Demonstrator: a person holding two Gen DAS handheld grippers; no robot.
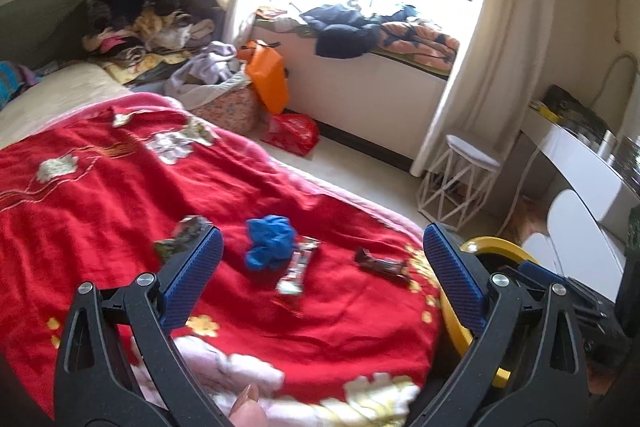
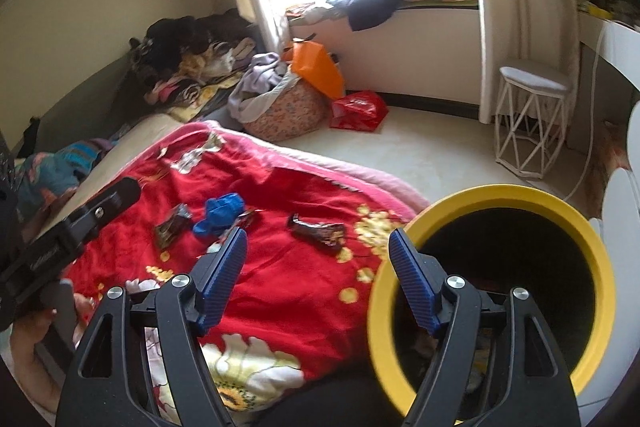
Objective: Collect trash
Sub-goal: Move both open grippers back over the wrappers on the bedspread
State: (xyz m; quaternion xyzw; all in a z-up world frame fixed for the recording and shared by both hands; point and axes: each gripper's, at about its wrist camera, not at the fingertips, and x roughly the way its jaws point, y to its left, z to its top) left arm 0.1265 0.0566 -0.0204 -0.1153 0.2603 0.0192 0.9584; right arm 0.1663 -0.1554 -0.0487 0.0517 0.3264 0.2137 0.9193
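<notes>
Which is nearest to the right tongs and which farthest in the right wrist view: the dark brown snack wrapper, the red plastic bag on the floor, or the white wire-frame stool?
1. Dark brown snack wrapper, on the red blanket just ahead of the right tongs.
2. Red plastic bag, on the floor beyond the bed.
3. White wire-frame stool, far right; close to the bag in distance, so this ranking is uncertain.

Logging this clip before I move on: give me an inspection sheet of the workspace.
Surface: red flowered blanket on a bed.
Job's things: blue crumpled piece, three wrappers on the blanket; yellow-rimmed bin beside the bed.
Clutter: clothes pile, laundry basket, orange bag, red bag.
Grippers: left gripper open, empty; right gripper open, empty.
Cables: white cord by the desk.
Surroundings: bright window, curtain, white wire stool.
</notes>
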